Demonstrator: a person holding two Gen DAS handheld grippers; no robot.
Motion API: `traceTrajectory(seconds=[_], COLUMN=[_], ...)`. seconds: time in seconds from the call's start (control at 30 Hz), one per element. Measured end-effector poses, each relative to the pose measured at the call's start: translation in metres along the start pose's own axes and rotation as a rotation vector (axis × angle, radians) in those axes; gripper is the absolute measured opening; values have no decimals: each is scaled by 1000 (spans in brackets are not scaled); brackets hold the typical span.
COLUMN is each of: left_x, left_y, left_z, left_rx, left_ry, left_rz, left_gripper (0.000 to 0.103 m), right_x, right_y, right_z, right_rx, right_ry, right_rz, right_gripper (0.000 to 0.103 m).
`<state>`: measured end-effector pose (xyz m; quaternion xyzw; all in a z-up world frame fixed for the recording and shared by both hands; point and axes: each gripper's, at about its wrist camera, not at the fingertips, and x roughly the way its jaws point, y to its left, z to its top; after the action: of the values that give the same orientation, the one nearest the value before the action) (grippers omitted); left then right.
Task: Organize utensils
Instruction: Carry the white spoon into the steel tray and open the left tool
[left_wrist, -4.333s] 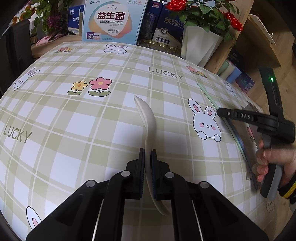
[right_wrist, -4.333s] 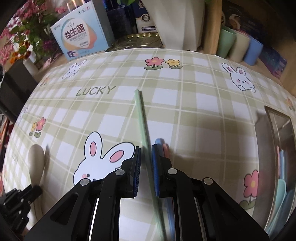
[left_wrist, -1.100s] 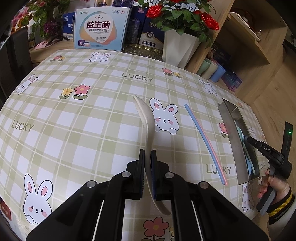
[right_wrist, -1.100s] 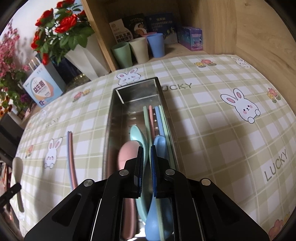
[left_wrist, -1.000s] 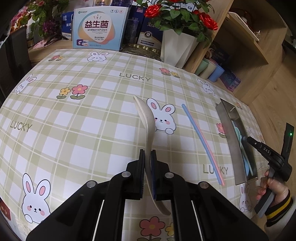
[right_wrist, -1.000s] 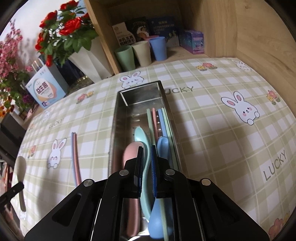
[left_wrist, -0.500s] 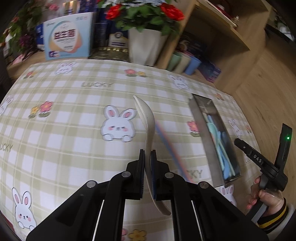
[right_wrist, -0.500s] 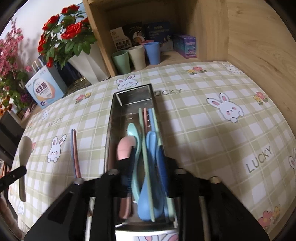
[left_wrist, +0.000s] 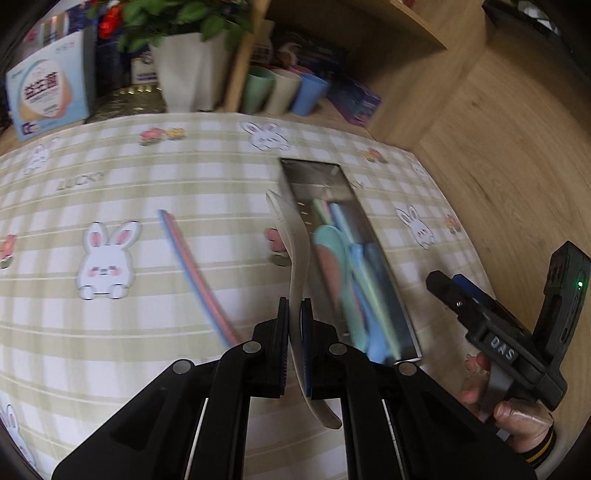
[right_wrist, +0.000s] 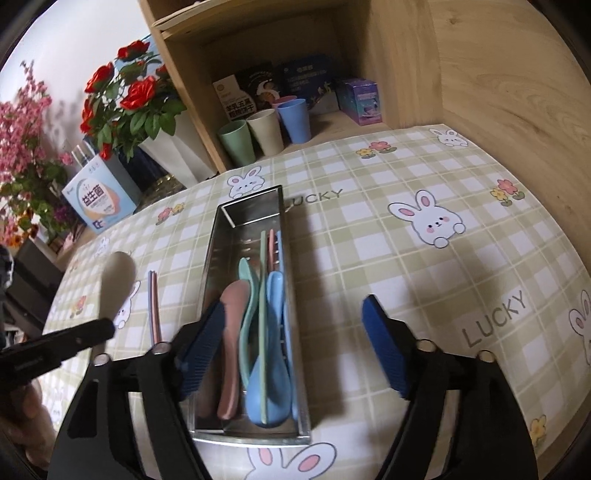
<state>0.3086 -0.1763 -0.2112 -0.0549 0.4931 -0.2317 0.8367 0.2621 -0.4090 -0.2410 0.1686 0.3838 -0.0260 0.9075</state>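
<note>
- Left wrist view: left tongs (left_wrist: 294, 314) clamped on a cream spoon (left_wrist: 295, 243), gripped mid-handle; bowl end points ahead, held above the worktop (left_wrist: 110, 177), just left of the metal tray (left_wrist: 369, 236) as seen here.
- Picture blurred; tray contents read only as teal, pink and blue shapes.
- Pink and blue chopsticks (left_wrist: 195, 269) lie side by side on the worktop, left of the tray.
- Right tongs (left_wrist: 450, 286) appear at the right edge, held in a person's hand (left_wrist: 517, 413).
- Right wrist view: right tongs (right_wrist: 291, 332) with jaws opening, wide apart, nothing between the pads; they hover over the near end of the tray (right_wrist: 218, 236).
- In the tray: pink spoon (right_wrist: 231, 325), teal spoon (right_wrist: 247, 291), blue spoon (right_wrist: 271, 354), plus green, pink and blue chopsticks (right_wrist: 271, 247).
- Cream spoon (right_wrist: 116, 280) visible at left, in the left tongs (right_wrist: 107, 326).
</note>
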Motion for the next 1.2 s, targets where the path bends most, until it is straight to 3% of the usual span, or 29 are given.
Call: traceTrajectory(seconds=[0.47, 0.9, 1.2], left_x=[62, 91, 99], left_y=[-58, -58, -59], left_z=[15, 12, 11], left_rx=[78, 56, 70], left_ry=[105, 202, 229], left_rz=[0, 80, 67], left_gripper=[6, 6, 6], right_x=[-4, -2, -3], right_y=[-28, -41, -40], right_z=[1, -1, -2], right_rx=[89, 134, 138], right_ry=[-22, -22, -16], right_rz=[-4, -23, -24], right_gripper=[85, 85, 85])
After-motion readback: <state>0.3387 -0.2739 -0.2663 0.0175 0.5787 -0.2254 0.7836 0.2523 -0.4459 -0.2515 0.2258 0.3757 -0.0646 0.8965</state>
